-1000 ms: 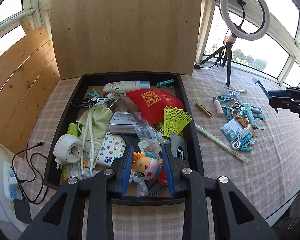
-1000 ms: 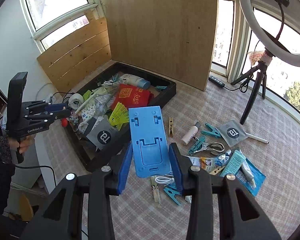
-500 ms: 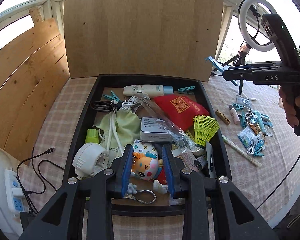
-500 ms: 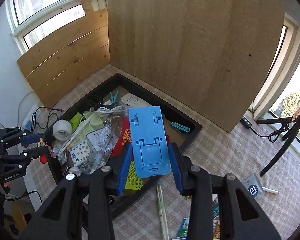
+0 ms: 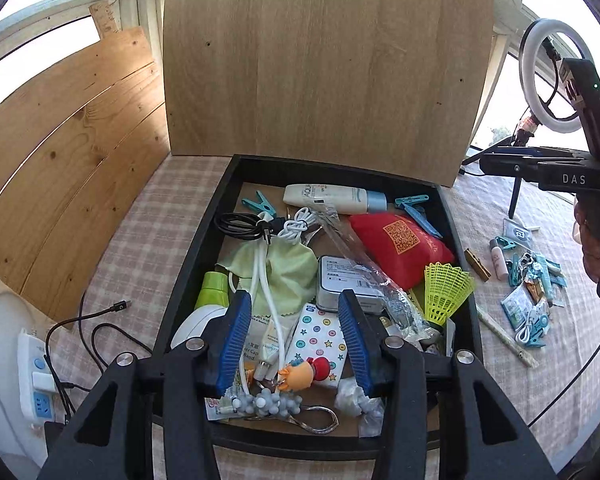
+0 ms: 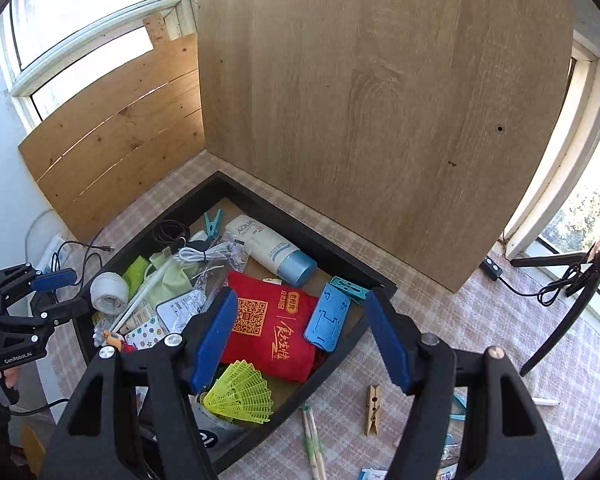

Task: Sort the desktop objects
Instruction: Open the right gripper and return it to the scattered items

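Now | left gripper (image 5: 294, 336) jaws wide, cartoon keychain (image 5: 304, 370) below them | right gripper (image 6: 300, 336) spread, blue phone stand (image 6: 326, 318) between fingers, lying in tray (image 6: 376, 292) — both apparently released.

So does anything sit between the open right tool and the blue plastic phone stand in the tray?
Nothing visible does. The right tool hangs open above the blue plastic phone stand, which lies against the red fabric pouch in the black tray.

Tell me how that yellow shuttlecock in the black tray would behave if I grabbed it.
The yellow shuttlecock is probably very light: its skirt is thin open mesh. That mesh would likely flex or dent under a firm squeeze. It lies on its side against the red pouch, so a nudge might roll it in an arc.
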Demonstrator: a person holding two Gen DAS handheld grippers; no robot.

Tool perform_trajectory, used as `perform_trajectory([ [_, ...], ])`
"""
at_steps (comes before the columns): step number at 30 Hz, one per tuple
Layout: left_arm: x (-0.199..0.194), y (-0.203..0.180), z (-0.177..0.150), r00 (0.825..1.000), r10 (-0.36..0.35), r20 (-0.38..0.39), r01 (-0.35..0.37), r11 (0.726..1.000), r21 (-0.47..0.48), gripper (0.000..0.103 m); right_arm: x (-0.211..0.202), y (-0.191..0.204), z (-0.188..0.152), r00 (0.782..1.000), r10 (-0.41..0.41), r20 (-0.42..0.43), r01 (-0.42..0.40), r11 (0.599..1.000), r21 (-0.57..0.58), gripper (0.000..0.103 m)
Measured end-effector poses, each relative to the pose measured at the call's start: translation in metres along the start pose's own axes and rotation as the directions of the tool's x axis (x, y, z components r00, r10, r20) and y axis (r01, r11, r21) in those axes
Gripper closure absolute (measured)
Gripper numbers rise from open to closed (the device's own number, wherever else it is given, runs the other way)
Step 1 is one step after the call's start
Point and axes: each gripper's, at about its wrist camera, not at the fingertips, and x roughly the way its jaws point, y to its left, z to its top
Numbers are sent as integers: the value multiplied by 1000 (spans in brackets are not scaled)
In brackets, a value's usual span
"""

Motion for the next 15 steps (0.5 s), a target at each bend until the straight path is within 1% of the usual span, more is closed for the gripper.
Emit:
perform_trajectory([
  [2, -2, -5, -1, 1000, -3, 0, 3, 1000, 13, 61, -9, -10, -4, 1000, -5, 3, 5, 1000, 15, 38],
  [7, -11, -25, -1, 999, -35, 8, 35, 998, 47, 61, -39, -42, -24, 999, -47, 9, 46, 998, 49, 38],
  [12, -10, -61, 3, 997, -83, -4, 83, 990, 113, 61, -71, -83, -59, 995, -98, -1, 97, 989, 109, 38],
  [15, -6, -89, 7, 993, -114, -19, 115, 980, 161, 61, -88, -110, -84, 992, -125, -17, 127, 979, 160, 38],
])
